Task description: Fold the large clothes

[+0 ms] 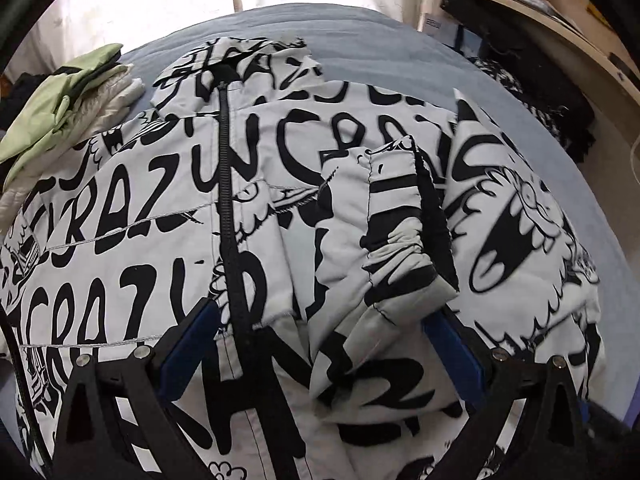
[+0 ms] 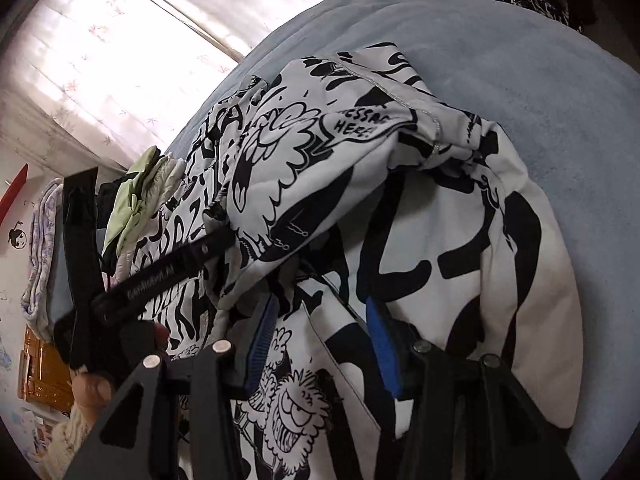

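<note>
White padded fabric printed with black graffiti lettering and cartoon figures makes up the jacket, which lies front-up across the middle of the blue-grey bed, collar toward the far edge by the curtained window. We judge the fold to be at an early stage. One sleeve is already brought in across the chest, its gathered cuff lying just beside the black zip, which is closed along the front. The other side of the jacket is still spread flat toward the left edge of the bed. The body is not yet folded in half, and the hem half nearest us remains bunched and uneven.

The left gripper hangs above the lower front with its blue pads wide apart; the folded-in sleeve lies between them, but neither pad presses on it, so we read this claw as open and empty. In the right wrist view, the right gripper stands over the rumpled side panel with its pads partly apart. Fabric runs between them, but we cannot tell whether they clamp it.

A folded pale green garment is stacked on a white one at the far left corner of the bed, touching the jacket's shoulder. We judge these finished.
</note>
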Demonstrator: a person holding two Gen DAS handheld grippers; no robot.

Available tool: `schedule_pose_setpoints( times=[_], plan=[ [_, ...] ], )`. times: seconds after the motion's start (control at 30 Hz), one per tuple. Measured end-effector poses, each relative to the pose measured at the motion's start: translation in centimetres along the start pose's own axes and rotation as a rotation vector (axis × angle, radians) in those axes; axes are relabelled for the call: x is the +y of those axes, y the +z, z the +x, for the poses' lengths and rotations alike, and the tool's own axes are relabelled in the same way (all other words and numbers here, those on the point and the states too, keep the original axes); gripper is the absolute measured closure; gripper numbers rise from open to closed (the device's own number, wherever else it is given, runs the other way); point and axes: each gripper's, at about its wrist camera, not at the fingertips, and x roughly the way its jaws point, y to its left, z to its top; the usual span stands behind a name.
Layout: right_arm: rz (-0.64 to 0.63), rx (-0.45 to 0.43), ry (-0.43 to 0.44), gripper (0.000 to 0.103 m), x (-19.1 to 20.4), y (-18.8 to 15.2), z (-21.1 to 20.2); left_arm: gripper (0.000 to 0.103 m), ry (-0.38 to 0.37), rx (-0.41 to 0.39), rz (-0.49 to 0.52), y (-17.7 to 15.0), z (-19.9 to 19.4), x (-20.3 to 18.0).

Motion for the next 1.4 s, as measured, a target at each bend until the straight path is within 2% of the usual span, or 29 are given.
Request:
schedule_pose_setpoints(
  times=[0.1,0.17,0.2,0.23,0.27,0.3,0.4,0.5,0.6,0.67,0.73,0.77,0.87,0.9,0.97,1.03,1.07,1.13,1.23,1.3,1.4],
  plan=[
    [-0.015,-0.010,-0.009,0.056,0.0,-0.2,0.2,0.002,-0.009,0.008,-0.041,0.2,0.3,0.2],
    [-0.027,-0.016,-0.019,0.056,0.1,-0.4,0.3,0.008,-0.022,0.017,-0.058,0.4,0.6,0.2],
    [-0.031,-0.018,-0.023,0.056,0.2,-0.4,0.4,0.031,-0.051,0.023,-0.053,0.7,0.9,0.1],
    [-0.037,-0.020,-0.029,0.056,0.3,-0.5,0.4,0.068,-0.081,0.033,-0.044,0.6,0.9,-0.3],
    [-0.043,-0.022,-0.036,0.056,0.3,-0.6,0.5,0.082,-0.110,0.062,-0.033,0.8,1.2,-0.6],
    [-0.048,-0.024,-0.044,0.056,0.4,-0.8,0.6,0.083,-0.100,0.067,-0.031,0.9,1.2,-0.7],
    [-0.070,-0.029,-0.072,0.056,0.6,-1.2,1.0,0.089,-0.065,-0.003,-0.010,1.7,-0.6,-0.6],
    [-0.089,-0.035,-0.090,0.056,0.7,-1.6,1.2,0.090,-0.071,-0.092,-0.049,2.1,-3.8,1.0],
    [-0.091,-0.032,-0.097,0.056,0.7,-1.6,1.4,0.090,-0.054,-0.196,-0.124,2.0,-7.0,4.6],
    [-0.092,-0.031,-0.100,0.056,0.7,-1.6,1.4,0.090,-0.030,-0.221,-0.197,0.8,-7.9,7.7],
    [-0.098,-0.031,-0.107,0.055,0.7,-1.8,1.5,0.087,-0.008,-0.182,-0.272,-1.0,-7.0,10.6],
    [-0.105,-0.029,-0.114,0.055,0.8,-1.8,1.6,0.084,-0.008,-0.129,-0.307,-2.1,-5.7,12.1],
    [-0.130,-0.021,-0.117,0.048,1.5,-1.9,2.1,0.073,-0.047,0.000,-0.367,-5.3,-2.5,14.4],
    [-0.141,-0.014,-0.114,0.044,1.7,-1.8,2.2,0.066,-0.079,0.028,-0.388,-6.1,-1.7,15.3],
    [-0.160,-0.002,-0.121,0.040,2.0,-1.8,2.4,0.056,-0.143,0.025,-0.408,-6.9,-1.8,16.0],
    [-0.190,0.019,-0.142,0.037,2.6,-1.7,2.7,0.034,-0.172,0.018,-0.429,-6.6,-2.0,16.7],
    [-0.211,0.035,-0.154,0.035,3.0,-1.6,2.8,0.029,-0.180,0.009,-0.443,-6.5,-2.1,17.1],
    [-0.236,0.065,-0.158,0.034,3.7,-1.3,2.7,0.027,-0.181,-0.010,-0.444,-5.6,-2.3,17.5],
    [-0.235,0.094,-0.090,0.034,4.6,0.1,1.5,0.027,-0.173,0.023,-0.418,-4.4,-1.6,17.4],
    [-0.257,0.082,-0.073,0.034,5.2,2.1,0.4,0.027,-0.160,0.059,-0.391,-3.5,-0.8,17.6],
    [-0.285,0.034,-0.097,0.034,5.5,6.0,-0.7,0.027,-0.121,0.078,-0.345,-2.6,0.0,17.2]
  ],
)
